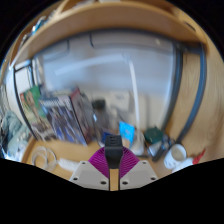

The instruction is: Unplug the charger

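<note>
My gripper (113, 158) is held above a wooden desk (62, 152). A small black block, the charger (113, 150), sits between the tips of the two magenta pads (100, 160). Both pads press on its sides, so the fingers are shut on it. The charger's upper end sticks out just past the fingertips. I see no cable or socket; whatever is under the charger is hidden by the fingers.
A row of books (55, 115) stands beyond the fingers to the left. A blue object (127, 131) and dark items lie just beyond the fingertips. A white cup (176, 154) is on the right. A wooden shelf (105, 18) runs overhead.
</note>
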Tool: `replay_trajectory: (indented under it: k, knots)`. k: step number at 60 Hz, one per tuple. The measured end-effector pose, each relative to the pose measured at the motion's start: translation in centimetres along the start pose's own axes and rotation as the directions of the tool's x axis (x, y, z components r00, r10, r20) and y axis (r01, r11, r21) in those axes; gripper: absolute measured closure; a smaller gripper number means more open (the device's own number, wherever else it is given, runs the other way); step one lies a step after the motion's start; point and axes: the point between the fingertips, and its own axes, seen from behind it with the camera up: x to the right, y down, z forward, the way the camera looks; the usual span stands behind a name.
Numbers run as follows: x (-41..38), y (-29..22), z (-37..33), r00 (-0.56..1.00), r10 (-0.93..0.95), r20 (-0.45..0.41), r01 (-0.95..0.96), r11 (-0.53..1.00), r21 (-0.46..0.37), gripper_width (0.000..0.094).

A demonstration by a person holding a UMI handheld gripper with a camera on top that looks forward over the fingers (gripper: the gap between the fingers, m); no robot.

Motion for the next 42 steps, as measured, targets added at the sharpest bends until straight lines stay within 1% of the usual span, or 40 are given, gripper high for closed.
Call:
replay_trajectory:
  k: [2,7,11,14,18,27,30,34,39,42]
  knots:
    - [1.7,2.9,0.5,1.000,0.000,-0.008,-0.001,0.996,-0.092,0.0838]
    - [5.1,9.4,1.1,0.999,0.026,-0.026,-0.033,0.958,-0.287,0.0837]
    - [7.5,13.4,1.7,0.999,0.036,-0.036,-0.047,0.926,-0.374,0.0838]
    - [9.1,16.4,2.0,0.999,0.018,-0.041,-0.035,0.887,-0.461,0.0839]
    - [10.7,19.3,2.5,0.999,-0.011,-0.030,-0.007,0.848,-0.531,0.0838]
    - [12.2,23.1,3.5,1.000,-0.020,-0.017,0.005,0.795,-0.607,0.0812]
    - [12.2,23.7,3.7,1.000,-0.010,-0.004,0.005,0.783,-0.622,0.0769]
    - [12.4,23.1,4.4,1.000,-0.007,-0.010,-0.001,0.806,-0.592,0.0751]
    - [12.9,22.8,4.8,1.000,-0.021,-0.024,0.003,0.816,-0.578,0.0705]
    - [13.3,22.2,5.3,0.999,-0.026,-0.036,0.002,0.835,-0.551,0.0628]
